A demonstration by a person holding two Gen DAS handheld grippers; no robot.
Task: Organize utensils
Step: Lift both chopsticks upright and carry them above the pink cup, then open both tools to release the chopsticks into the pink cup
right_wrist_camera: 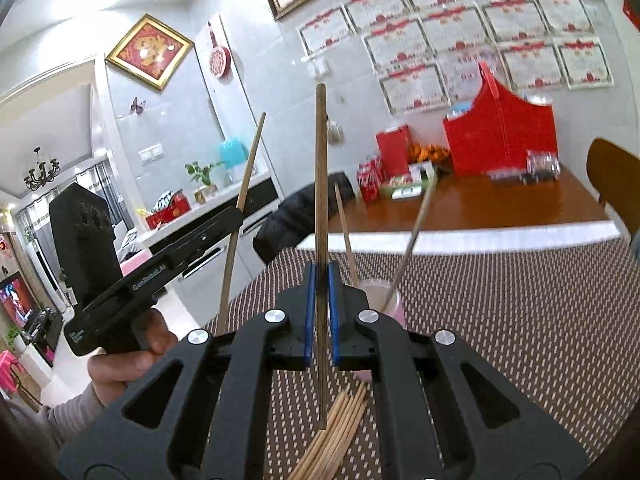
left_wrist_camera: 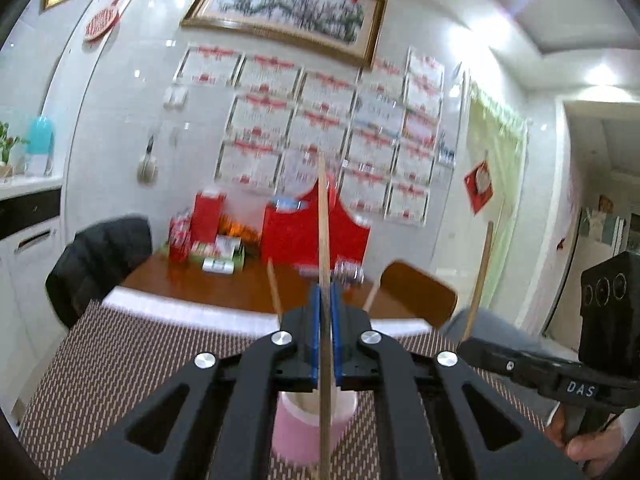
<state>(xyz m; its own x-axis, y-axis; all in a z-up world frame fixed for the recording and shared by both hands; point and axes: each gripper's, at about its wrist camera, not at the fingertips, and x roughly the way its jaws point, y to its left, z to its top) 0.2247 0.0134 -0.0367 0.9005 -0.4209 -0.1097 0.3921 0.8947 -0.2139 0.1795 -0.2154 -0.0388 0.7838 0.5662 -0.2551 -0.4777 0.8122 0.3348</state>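
Left wrist view — step: the left gripper jaws pinch one chopstick upright, directly above the pink cup. Judged best move: lower it straight, keep it vertical, release only once the tip is inside the rim.
Left wrist view — pose: gripper levelled forward over the cup, which stands on the woven mat; two sticks already lean in it.
Right wrist view — step: the right gripper jaws pinch a darker chopstick upright, nearer than the cup — carry it across next.
Right wrist view — pose: held above the loose chopstick pile on the surface, beside the cup.
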